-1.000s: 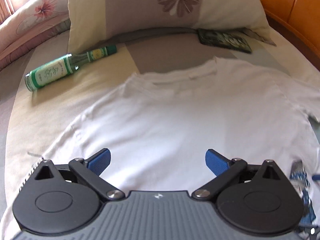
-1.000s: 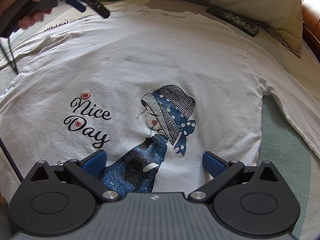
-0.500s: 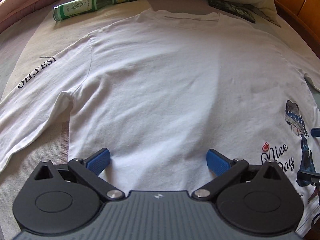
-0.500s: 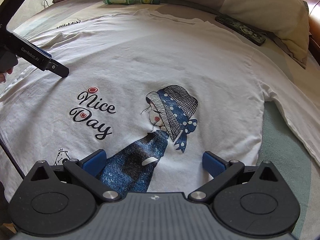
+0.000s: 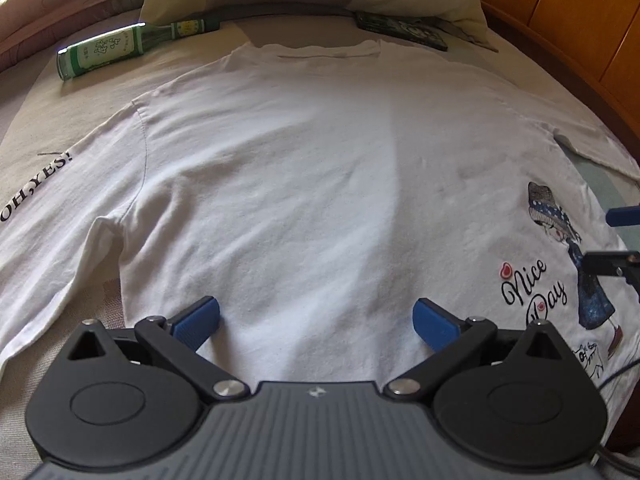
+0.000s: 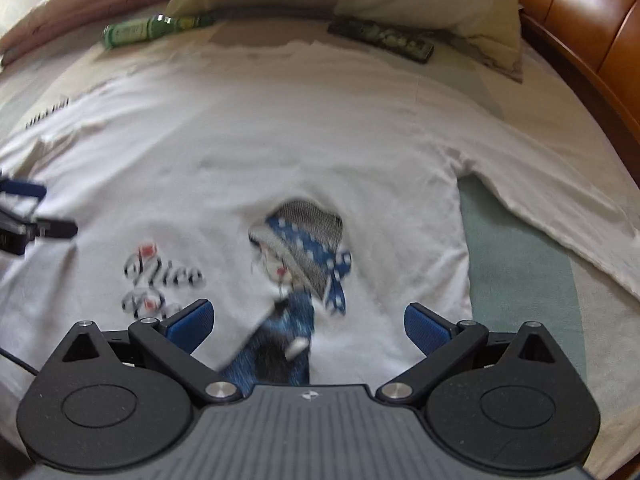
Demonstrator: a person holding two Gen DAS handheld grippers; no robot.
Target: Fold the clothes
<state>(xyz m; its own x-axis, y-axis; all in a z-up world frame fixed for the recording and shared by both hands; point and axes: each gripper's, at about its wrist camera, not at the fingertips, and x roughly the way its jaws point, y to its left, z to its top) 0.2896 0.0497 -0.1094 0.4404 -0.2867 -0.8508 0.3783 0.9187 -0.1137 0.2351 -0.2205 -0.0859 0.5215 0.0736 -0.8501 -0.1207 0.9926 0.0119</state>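
While left gripper (image 5: 316,322) spread sees sleeve lettering (image 5: 36,184), right gripper (image 6: 308,322) spread shows blurred shirt (image 6: 320,152).

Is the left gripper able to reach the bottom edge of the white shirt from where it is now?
Probably yes. The left gripper is open and sits low over the white shirt near its bottom edge, and nothing lies between its fingers and the cloth.

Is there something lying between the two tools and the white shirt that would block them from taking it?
Nothing visible does. Both the left tool and right tool are open right above the white shirt, bare fabric ahead. The green bottle and dark remote lie beyond the collar, off the shirt.
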